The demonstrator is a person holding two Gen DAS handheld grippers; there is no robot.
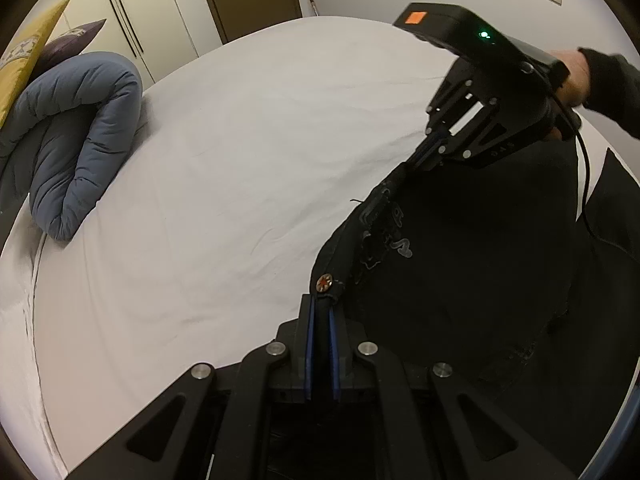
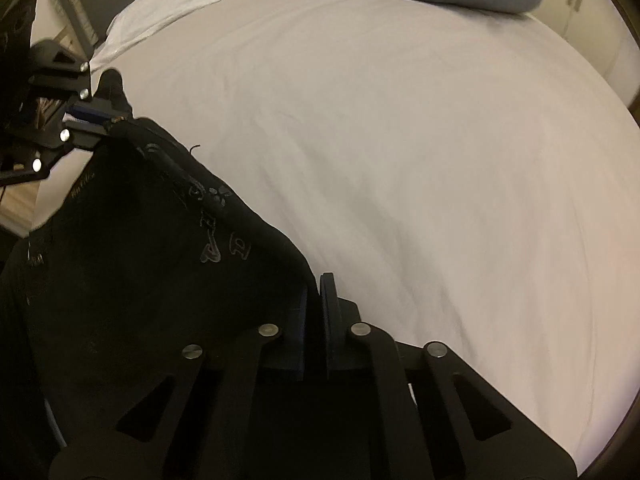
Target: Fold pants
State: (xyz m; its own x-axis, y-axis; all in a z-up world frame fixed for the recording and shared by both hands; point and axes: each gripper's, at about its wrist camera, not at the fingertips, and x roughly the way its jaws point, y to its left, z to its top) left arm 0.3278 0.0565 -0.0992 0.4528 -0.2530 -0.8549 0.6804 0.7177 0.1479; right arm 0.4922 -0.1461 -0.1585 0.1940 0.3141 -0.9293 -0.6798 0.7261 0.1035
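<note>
Holding the black pants (image 1: 460, 280) stretched above the white bed (image 1: 220, 160), the left gripper (image 1: 322, 300) is clenched on the waistband beside the button (image 1: 323, 282), and the right gripper (image 2: 316, 284) pinches the opposite waistband edge. Either thin pinch could slip, dropping that corner onto the bed and skewing the fold.

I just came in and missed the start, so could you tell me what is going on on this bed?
A person is handling black pants with a handheld gripper in each hand. The left gripper is shut on the waistband beside the button, and the right gripper is shut on the waistband further along. The pants hang between them over the white bed, not yet folded. A rolled blue duvet lies at the far side.
</note>
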